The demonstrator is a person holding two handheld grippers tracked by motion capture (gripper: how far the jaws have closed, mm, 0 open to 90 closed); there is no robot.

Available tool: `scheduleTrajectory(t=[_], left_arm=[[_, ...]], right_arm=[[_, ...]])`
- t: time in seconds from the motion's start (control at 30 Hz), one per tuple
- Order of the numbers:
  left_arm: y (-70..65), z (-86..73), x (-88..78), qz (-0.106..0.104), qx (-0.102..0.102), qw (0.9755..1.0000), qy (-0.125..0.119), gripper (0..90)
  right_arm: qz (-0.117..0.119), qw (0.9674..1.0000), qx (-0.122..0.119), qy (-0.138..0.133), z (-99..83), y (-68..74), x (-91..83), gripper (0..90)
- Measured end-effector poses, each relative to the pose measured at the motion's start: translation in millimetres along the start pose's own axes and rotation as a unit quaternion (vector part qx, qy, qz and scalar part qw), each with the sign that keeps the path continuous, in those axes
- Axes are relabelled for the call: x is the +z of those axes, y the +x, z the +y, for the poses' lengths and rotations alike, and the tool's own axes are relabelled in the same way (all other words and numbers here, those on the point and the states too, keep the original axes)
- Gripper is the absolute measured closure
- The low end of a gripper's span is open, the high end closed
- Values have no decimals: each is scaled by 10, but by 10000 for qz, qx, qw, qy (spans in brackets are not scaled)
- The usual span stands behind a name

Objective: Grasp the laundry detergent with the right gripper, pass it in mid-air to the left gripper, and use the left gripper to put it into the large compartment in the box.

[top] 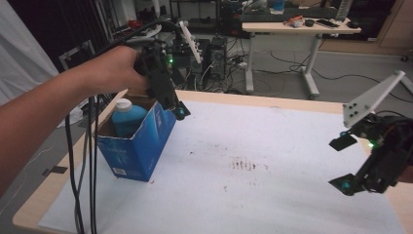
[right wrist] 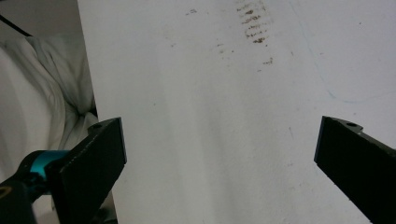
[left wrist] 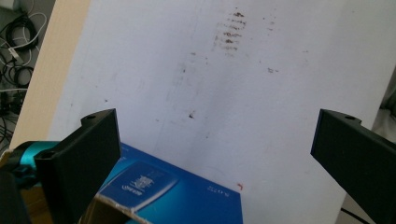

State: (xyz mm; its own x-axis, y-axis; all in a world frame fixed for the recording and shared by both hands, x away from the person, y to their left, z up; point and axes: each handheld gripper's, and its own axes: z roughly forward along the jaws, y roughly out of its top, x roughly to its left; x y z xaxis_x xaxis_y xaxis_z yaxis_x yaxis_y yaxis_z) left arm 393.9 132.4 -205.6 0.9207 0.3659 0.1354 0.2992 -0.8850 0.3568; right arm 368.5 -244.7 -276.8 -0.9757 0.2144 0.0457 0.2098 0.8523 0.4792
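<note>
While wide open, left tool point(top: 176, 108) hovers empty over blue box point(top: 139, 141).

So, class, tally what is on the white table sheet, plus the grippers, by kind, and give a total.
Blue cartons: 1
Blue bottles with white caps, standing in the carton: 1
Grippers: 2, left gripper, right gripper
Total: 4

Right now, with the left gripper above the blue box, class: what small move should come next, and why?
Probably draw the left gripper up and away from the blue box. Its jaws stand wide open with nothing between them, and the blue bottle already sits upright inside the box, so the placing looks done. The right gripper hangs open over the white mat, apart from both.
</note>
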Motion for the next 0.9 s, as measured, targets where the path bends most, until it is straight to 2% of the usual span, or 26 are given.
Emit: scheduleTrajectory(t=[0.07,0.17,0.27,0.33,0.43,0.57,0.77,0.9], left_arm=[[-17,53,73,-33,46,10000,60,16],[-45,140,189,-15,-47,10000,84,17],[-82,229,291,-104,-211,9997,-6,17],[-117,305,376,-111,-346,9993,42,17],[-171,398,480,-207,-215,9995,125,17],[-189,466,567,-220,-287,9992,161,17],[-221,522,643,-333,-177,9990,232,17],[-235,513,679,-344,-243,9990,159,17]], right_arm=[[-20,10000,-5,-33,21,2,-3,13],[-54,10000,3,-78,44,0,-4,13],[-76,9999,11,-86,63,-3,1,13],[-88,9999,11,-72,68,-4,4,14],[-110,9999,42,-65,60,-19,5,14],[-125,9999,69,-78,48,-23,-5,13],[-144,9999,58,-63,56,-5,-4,14],[-149,9999,32,-23,80,7,16,13]])
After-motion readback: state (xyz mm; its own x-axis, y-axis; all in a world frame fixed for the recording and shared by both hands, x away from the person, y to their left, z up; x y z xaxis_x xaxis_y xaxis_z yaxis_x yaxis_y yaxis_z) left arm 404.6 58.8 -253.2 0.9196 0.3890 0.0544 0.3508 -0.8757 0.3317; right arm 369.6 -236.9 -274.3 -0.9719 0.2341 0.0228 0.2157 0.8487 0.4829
